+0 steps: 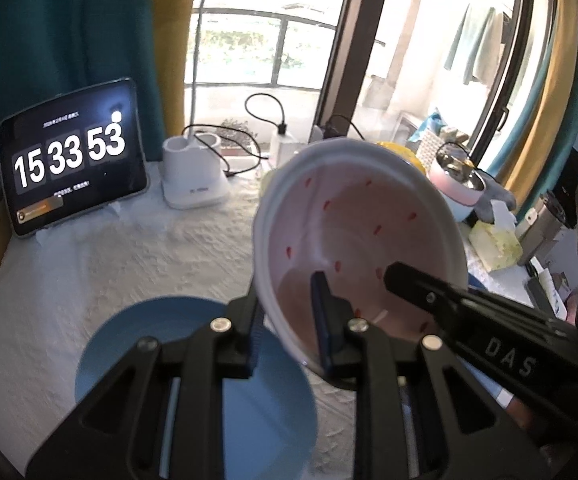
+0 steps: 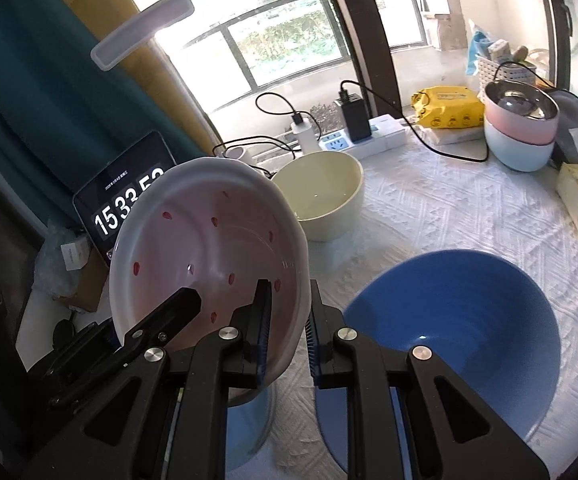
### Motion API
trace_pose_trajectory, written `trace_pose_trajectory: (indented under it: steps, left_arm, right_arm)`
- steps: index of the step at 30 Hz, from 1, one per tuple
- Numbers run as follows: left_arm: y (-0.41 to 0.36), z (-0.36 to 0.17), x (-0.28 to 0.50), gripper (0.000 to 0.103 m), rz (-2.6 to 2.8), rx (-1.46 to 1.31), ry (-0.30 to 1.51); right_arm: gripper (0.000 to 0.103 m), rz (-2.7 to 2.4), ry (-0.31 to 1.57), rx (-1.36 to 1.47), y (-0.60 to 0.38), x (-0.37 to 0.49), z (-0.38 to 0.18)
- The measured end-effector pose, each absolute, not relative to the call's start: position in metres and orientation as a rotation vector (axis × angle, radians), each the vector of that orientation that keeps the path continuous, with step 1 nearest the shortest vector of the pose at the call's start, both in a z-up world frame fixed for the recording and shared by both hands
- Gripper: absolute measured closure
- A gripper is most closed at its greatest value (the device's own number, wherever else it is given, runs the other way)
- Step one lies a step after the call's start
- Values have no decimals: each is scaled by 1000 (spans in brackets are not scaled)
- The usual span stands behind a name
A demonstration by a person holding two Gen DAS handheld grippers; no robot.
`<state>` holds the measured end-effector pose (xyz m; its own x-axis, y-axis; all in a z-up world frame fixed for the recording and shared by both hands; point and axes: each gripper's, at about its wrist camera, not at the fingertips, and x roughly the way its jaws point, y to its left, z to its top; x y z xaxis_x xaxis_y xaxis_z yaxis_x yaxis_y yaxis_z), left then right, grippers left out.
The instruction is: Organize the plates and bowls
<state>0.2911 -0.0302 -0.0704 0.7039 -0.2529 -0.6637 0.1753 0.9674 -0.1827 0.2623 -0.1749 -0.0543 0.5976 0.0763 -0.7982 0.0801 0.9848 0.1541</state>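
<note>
— Bowl [image 1: 353,232], pink with red flecks, lifted and tipped over blue plate [image 1: 193,364]. Left gripper [image 1: 289,328] clamped on near rim, one finger inside, one outside.

— Right gripper [image 2: 287,336] likewise pinching rim from other side; both clenched, probably steadying for a stacking move.

— Blue bowl [image 2: 461,320] just beside, cream bowl [image 2: 321,196] behind, stacked bowls [image 2: 521,128] well apart. Cables, tablet [image 1: 73,156] near; exact landing spot unclear, blurred.

Both wrist views look close along their fingers, sharing the pink bowl [image 1: 353,240].
</note>
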Motion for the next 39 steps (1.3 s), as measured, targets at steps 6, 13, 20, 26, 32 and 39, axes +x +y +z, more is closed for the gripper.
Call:
trace_pose_trajectory:
  steps: [6,13,20,26,32,39]
  left_arm:
    - [-46,-69,285,80,-257,-96,752]
    - [-69,-70,278,80,-283,-79,759]
    - [-91,-73,273,80,-310,-57,769]
    - [-111,-79,268,80,-331,-38,785]
    - [-129,-85,262,80,-346,-20,800]
    - [-144,-97,259,80,-357,0,831]
  right_arm:
    - [86,-15,921,188,-188,252,-49]
    - [86,-39,916,204,-208,240,-45]
    - [86,-64,913,220,-229,226,-44]
    - [86,-84,918,233,-246,214,-46]
    - [86,-99,922,243,-264,203,-48]
    - [86,-111,947,259,-281,194,-55]
